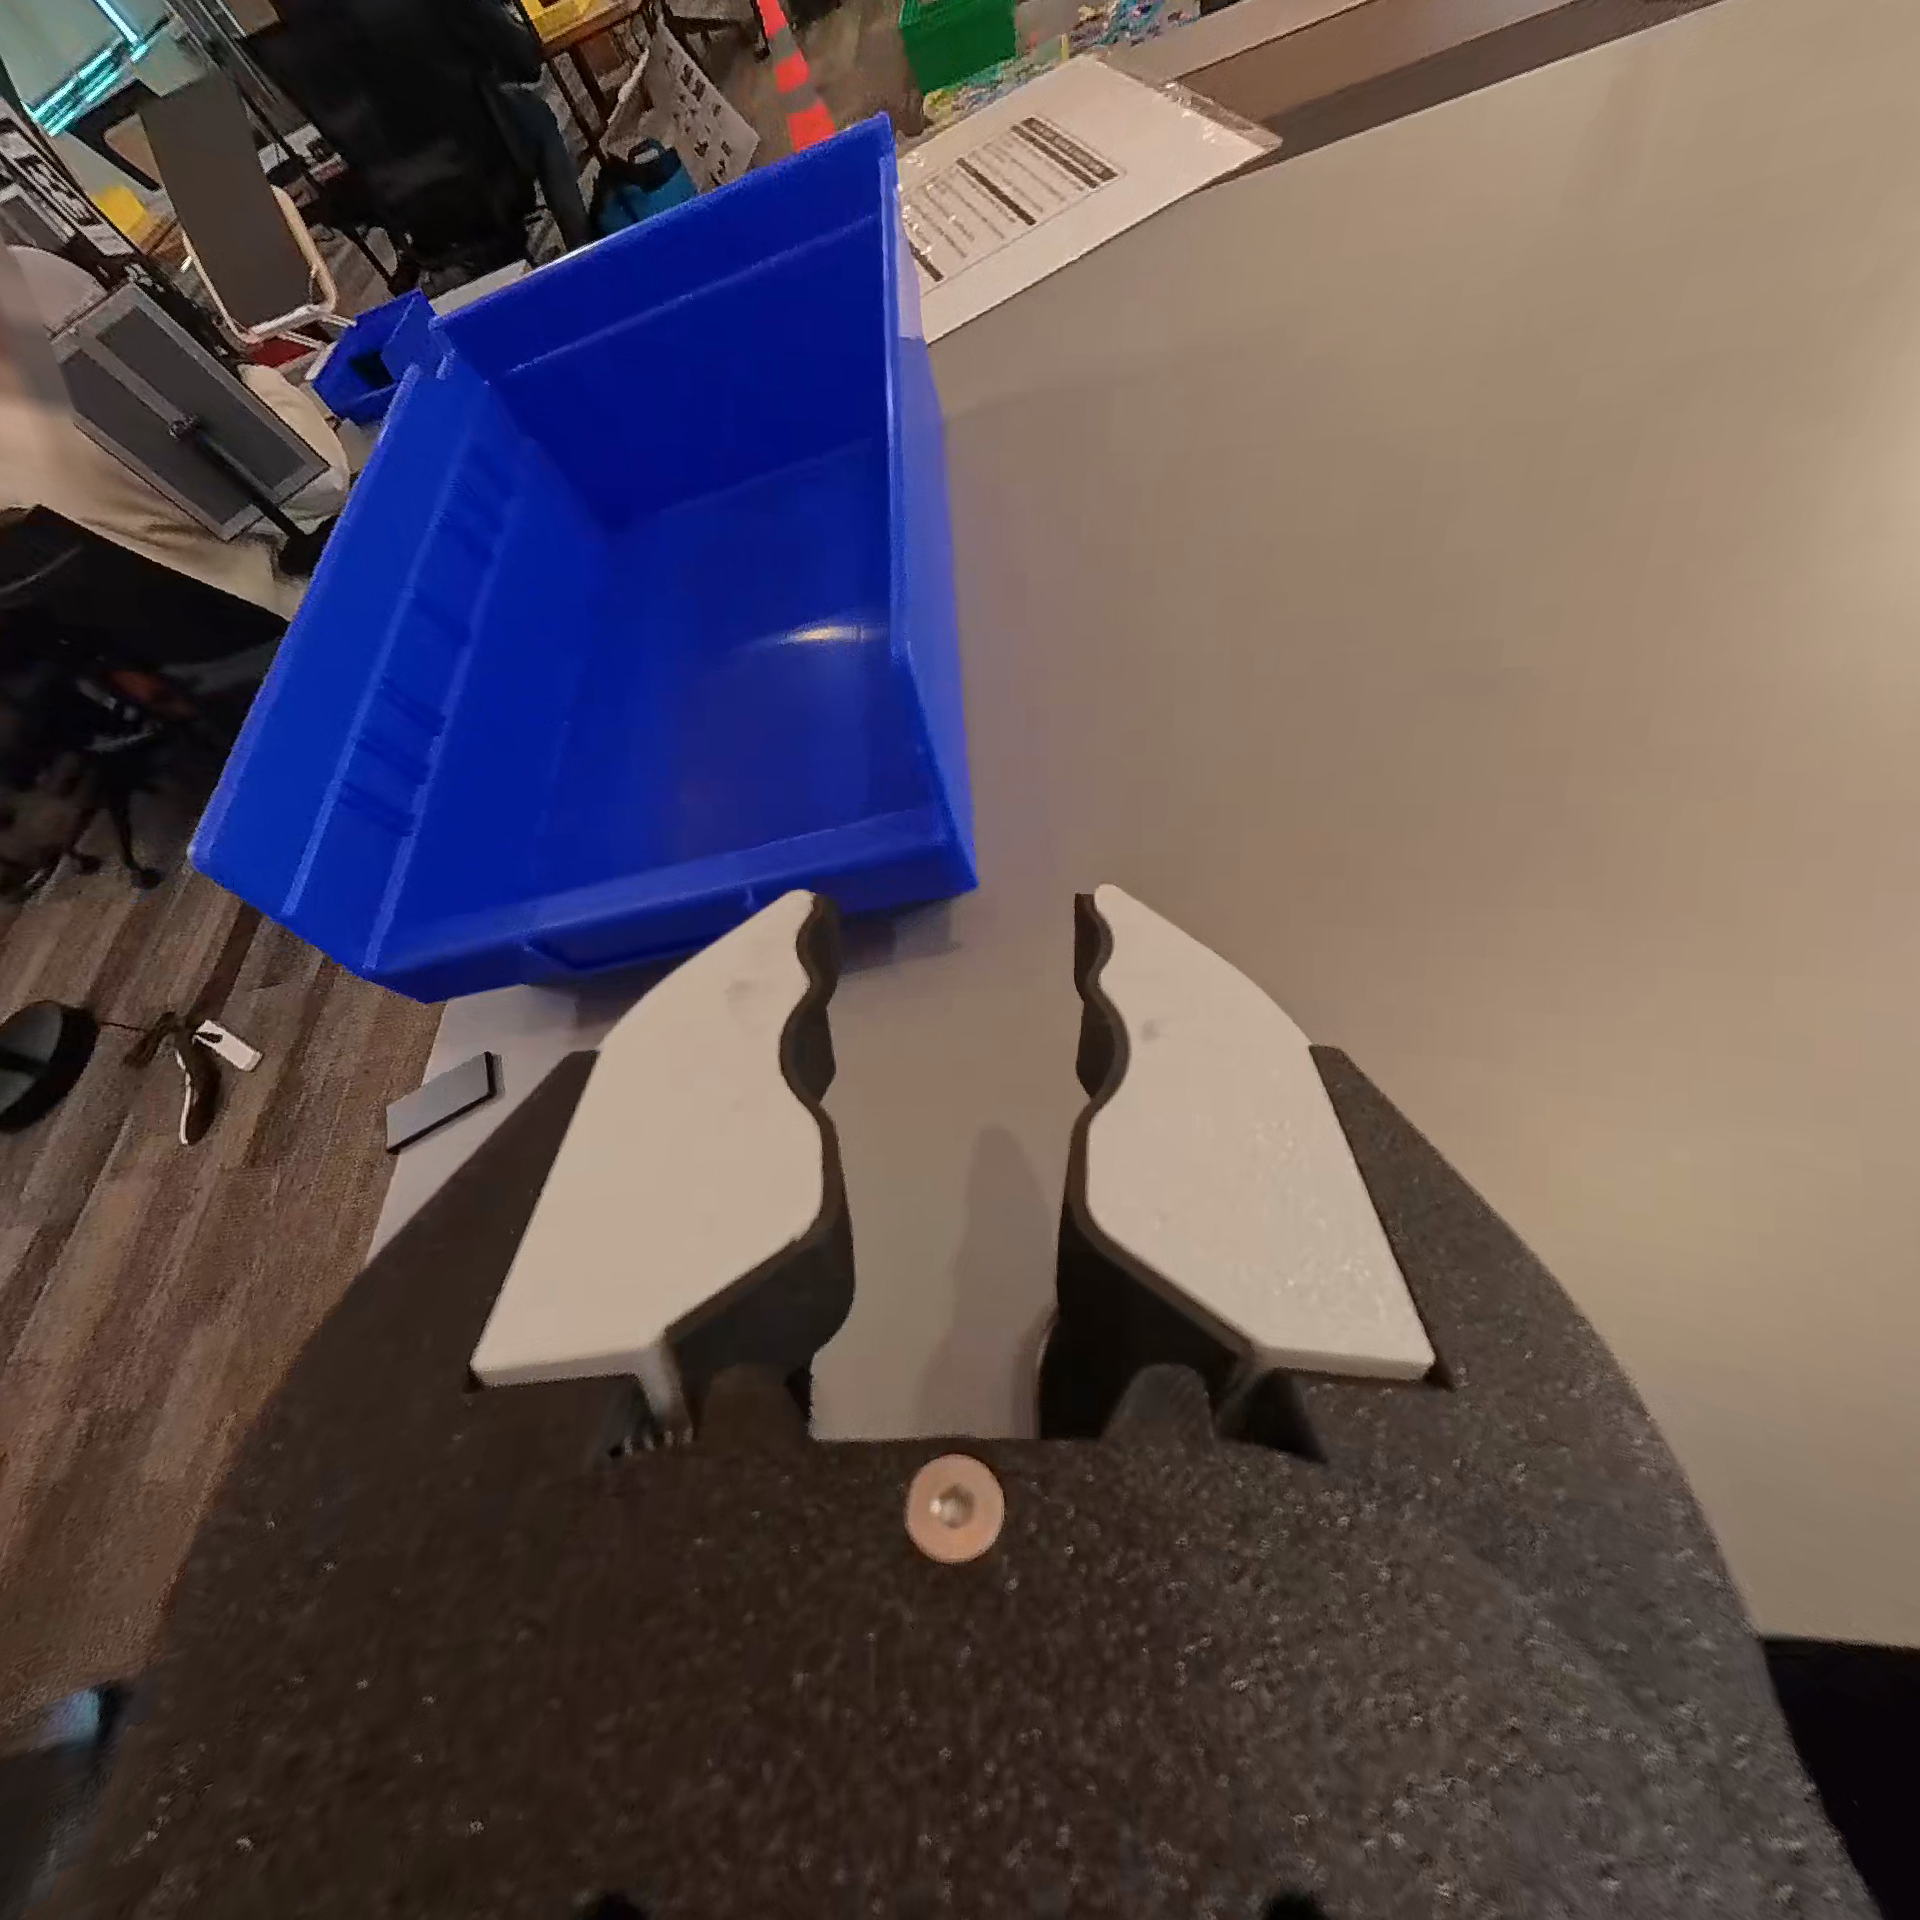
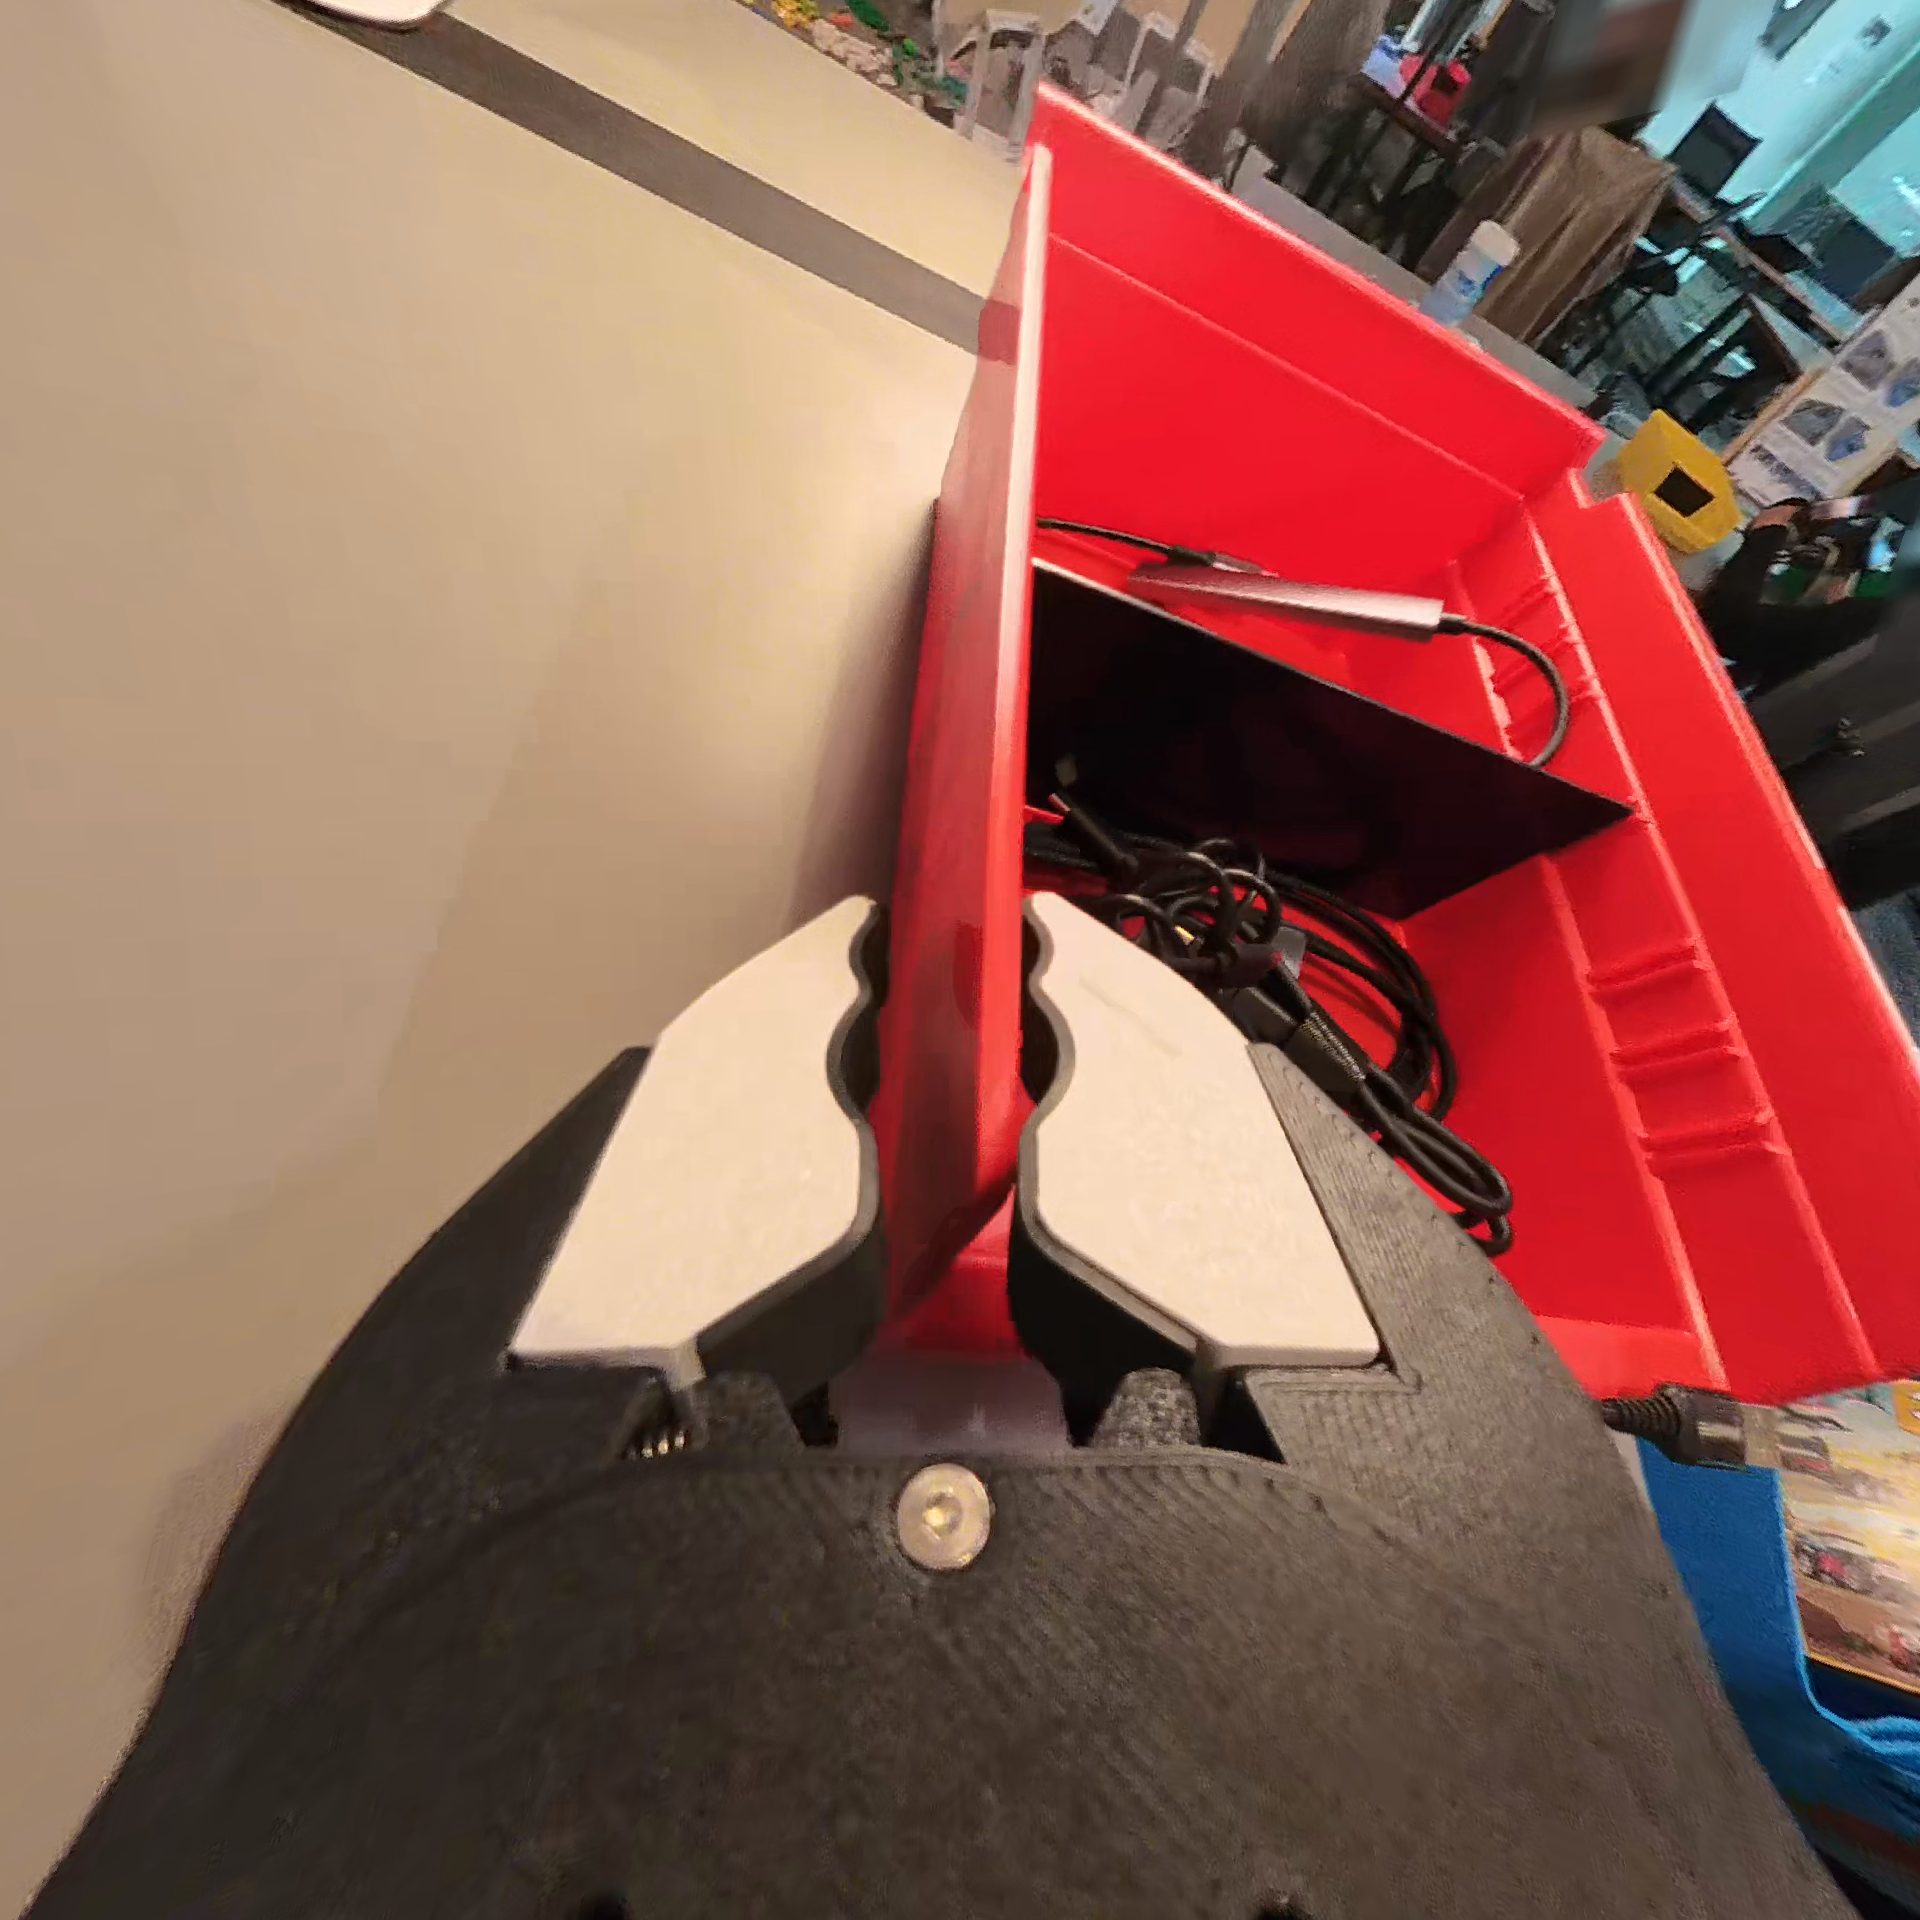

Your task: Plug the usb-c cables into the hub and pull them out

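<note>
In the right wrist view a red bin (image 2: 1299, 416) stands on the table. A slim grey hub (image 2: 1288, 597) with a black lead lies in its far compartment, behind a black divider (image 2: 1299, 769). A tangle of black usb-c cables (image 2: 1299, 997) fills the near compartment. My right gripper (image 2: 951, 914) straddles the bin's left wall (image 2: 966, 727), one finger outside and one inside, pressed on it. My left gripper (image 1: 956, 904) is open and empty, just above the table by the near rim of a blue bin (image 1: 727, 623).
The blue bin is empty and sits at the table's left edge, floor beyond. A sleeved paper sheet (image 1: 1039, 177) lies at the back of the grey table (image 1: 1455, 727). A small dark card (image 1: 442, 1112) lies near the left edge. Across from one pair of fingers to the other is roughly 75 centimetres.
</note>
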Tool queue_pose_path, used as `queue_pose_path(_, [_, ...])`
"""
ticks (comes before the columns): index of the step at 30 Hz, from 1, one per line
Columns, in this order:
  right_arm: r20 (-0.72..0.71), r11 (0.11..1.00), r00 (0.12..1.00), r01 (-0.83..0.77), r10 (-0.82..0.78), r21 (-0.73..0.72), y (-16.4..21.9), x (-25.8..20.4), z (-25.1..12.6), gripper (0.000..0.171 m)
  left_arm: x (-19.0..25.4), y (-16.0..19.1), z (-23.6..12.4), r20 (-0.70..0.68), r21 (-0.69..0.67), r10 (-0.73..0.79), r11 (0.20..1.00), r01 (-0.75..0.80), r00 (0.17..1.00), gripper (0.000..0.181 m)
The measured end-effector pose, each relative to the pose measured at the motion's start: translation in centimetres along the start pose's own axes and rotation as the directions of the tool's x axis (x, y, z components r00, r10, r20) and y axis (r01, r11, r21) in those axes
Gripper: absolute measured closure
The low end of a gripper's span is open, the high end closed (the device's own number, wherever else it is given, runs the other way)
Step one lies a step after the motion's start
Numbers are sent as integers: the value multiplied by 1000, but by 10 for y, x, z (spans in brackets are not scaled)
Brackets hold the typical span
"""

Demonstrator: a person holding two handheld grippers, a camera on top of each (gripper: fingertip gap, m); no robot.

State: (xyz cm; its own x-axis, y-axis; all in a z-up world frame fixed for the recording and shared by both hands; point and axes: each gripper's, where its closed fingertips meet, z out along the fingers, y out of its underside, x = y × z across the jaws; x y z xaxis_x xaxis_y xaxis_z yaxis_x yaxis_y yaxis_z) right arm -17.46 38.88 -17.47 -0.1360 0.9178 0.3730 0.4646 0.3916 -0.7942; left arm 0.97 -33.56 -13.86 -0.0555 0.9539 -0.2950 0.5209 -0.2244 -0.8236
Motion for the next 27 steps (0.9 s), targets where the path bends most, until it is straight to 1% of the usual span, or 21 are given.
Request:
queue_pose_path(3, [-70,1000,997,10,-9,7,-6,6,5,152,-5,-8,20,-22,27,4,1000,-3,1000,137])
queue_pose_path(5, [-69,1000,998,14,-13,16,-9,3,8,155,-7,-15,39,-46,34,1,999,1,999,137])
queue_pose_path(7, [-38,999,999,-28,29,32,-12,-4,9,163,-11,-21,61,-70,31,-16,999,19,997,136])
queue_pose_path(9, [-26,994,994,-101,102,45,-12,-8,7,165,-12,-19,82,-96,-9,-29,1000,28,995,137])
queue_pose_path(10, [-26,993,993,-110,112,48,-11,-10,4,165,-9,-18,90,-121,-23,-35,999,32,992,139])
queue_pose_path(12, [-4,990,992,-125,126,64,-10,-18,-5,165,-1,-20,100,-175,-19,-61,998,58,983,154])
queue_pose_path(14, [15,992,994,-105,105,72,-8,-29,-17,165,3,-23,102,-192,5,-75,997,78,979,167])
queue_pose_path(19, [71,991,994,-93,87,91,-3,-52,-43,165,24,-30,99,-237,56,-10,998,24,971,167])
queue_pose_path(23, [117,991,991,-72,59,109,-4,-65,-52,165,51,-35,91,-324,99,48,995,-16,945,168])
queue_pose_path(27, [179,989,984,-46,21,138,-7,-74,-55,165,87,-40,76,-423,155,123,986,-63,898,171])
